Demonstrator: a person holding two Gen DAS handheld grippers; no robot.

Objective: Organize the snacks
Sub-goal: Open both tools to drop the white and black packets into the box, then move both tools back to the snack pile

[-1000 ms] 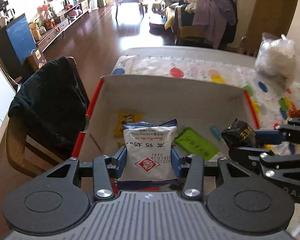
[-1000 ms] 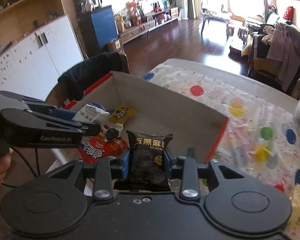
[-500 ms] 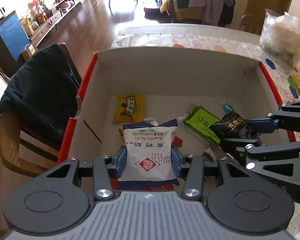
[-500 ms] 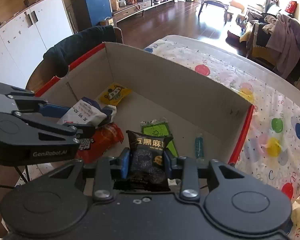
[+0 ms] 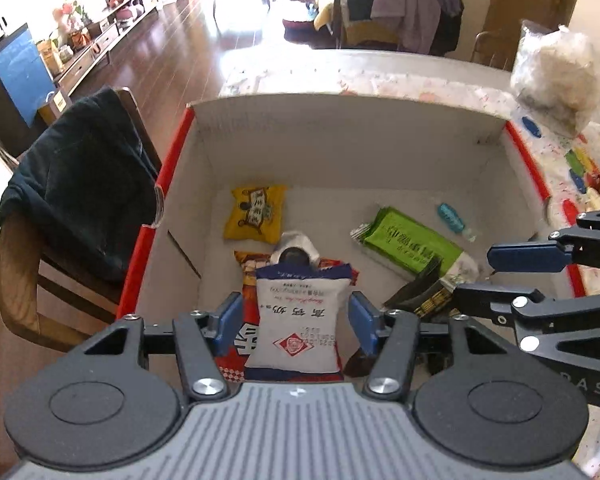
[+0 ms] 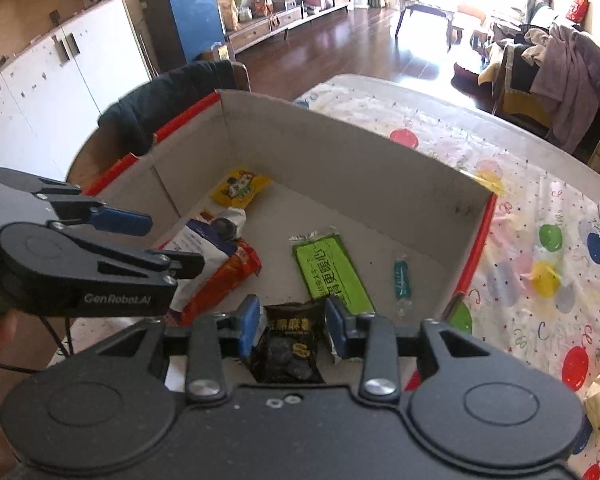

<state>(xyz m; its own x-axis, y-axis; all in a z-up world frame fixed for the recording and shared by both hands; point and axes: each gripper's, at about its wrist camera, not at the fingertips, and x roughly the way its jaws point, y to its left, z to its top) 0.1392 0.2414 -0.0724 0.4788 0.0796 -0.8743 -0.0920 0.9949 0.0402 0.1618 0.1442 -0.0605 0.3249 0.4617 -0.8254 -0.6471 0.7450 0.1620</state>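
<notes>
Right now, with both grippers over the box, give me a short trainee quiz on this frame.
1. True or false: the left gripper clamps the white packet.
2. Which snack lies partly under it? A yellow packet, B red packet, C black packet.
3. What small item lies between the green packet and the cardboard box's right wall?
Key: 1 false, jaws have just been opening, pads clear of it; 2 B; 3 teal wrapped candy.

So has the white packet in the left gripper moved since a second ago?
Yes. The white packet now sits down inside the box, and the left gripper has just opened off it.
</notes>
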